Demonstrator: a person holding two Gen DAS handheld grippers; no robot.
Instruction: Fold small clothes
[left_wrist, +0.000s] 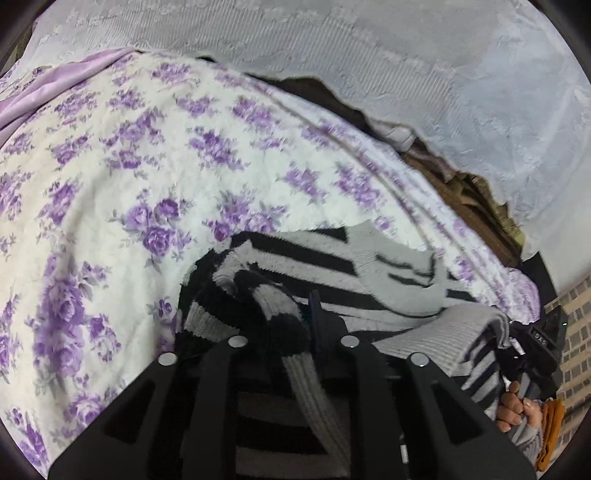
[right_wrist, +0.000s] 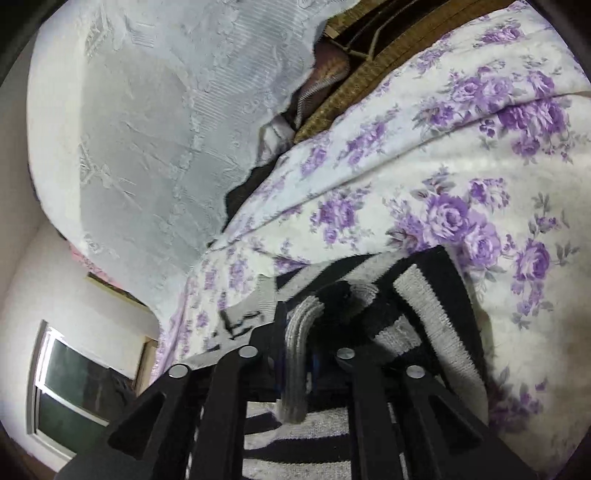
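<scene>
Here, white letters on my right gripper (left_wrist: 532, 341) blur past reading. Both it and my left gripper (left_wrist: 295, 325) pinch the black-and-grey striped knit sweater (left_wrist: 325, 266), bunched atop the purple-floral bedspread (left_wrist: 147, 177).

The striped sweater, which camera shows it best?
The left wrist view: the striped sweater spreads across the flowered bedspread, with the right gripper clamped on its far edge. The right wrist view shows only bunched stripes near the jaws.
</scene>
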